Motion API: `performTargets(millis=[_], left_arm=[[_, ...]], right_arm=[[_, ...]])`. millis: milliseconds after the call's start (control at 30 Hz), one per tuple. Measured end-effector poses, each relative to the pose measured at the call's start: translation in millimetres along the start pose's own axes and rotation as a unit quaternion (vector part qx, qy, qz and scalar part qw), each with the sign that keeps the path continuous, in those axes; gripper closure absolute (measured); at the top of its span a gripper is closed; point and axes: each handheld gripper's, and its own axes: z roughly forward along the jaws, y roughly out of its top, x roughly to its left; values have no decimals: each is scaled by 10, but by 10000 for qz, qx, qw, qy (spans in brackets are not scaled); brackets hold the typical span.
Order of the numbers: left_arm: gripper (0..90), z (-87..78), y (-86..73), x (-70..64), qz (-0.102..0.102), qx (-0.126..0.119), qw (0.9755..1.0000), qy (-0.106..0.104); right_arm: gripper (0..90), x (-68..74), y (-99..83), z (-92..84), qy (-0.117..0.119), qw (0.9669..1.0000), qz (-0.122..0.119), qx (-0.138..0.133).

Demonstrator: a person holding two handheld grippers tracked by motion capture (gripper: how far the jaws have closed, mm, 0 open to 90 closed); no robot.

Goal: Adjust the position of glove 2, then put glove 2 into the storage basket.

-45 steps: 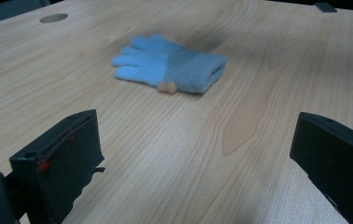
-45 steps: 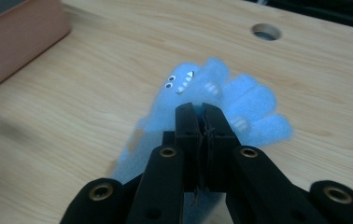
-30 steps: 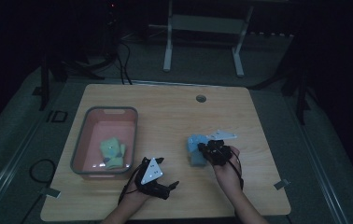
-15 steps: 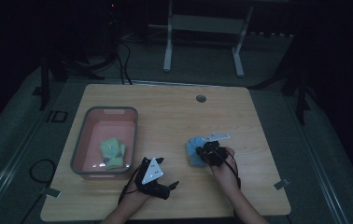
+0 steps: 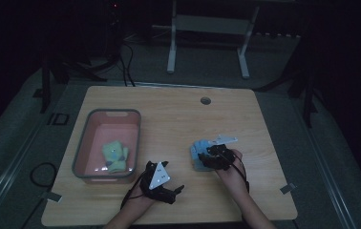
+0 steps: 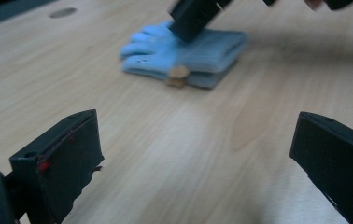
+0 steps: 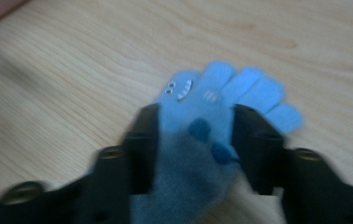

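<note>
My right claw (image 7: 195,140) has just been opening, its 2 jaws straddling the blue glove (image 7: 212,116) lying toward the bench's (image 5: 178,119) near right edge. My left claw (image 6: 193,163) waits open, empty.

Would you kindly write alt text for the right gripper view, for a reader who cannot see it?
A blue glove with a small cartoon face lies on a light wooden table, its fingertips pointing away from the camera. The right gripper straddles it, one black jaw on each side; the jaws have just been opening, and the picture is slightly blurred.
</note>
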Motion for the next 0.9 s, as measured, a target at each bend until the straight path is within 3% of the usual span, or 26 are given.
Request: performTargets(millis=[67,133,200,300,467,633,700,800,900], left_arm=[[23,23,26,-55,291,152,9995,-47],[23,42,60,-112,453,213,9987,-77],[23,62,93,-148,435,272,9984,-237],[23,91,134,-194,407,414,9977,-350],[23,90,217,-173,285,369,9967,-663],[23,106,312,-84,230,281,9960,-817],[23,133,362,-49,280,348,9960,-771],[44,165,436,-3,355,231,9963,-746],[78,208,540,36,592,221,9953,-728]], right_arm=[[358,-26,10,-54,14,10000,38,-87],[273,-66,10,-118,218,9996,118,-162],[194,-92,9,-166,264,9991,72,-310],[135,-128,6,-219,153,9992,-50,-364],[126,-244,1,-300,2,9980,-271,-572],[124,-386,32,-403,145,9971,-227,-716],[127,-439,48,-434,229,9969,-93,-744],[118,-507,79,-445,388,9953,225,-858],[115,-545,114,-431,436,9949,315,-851]])
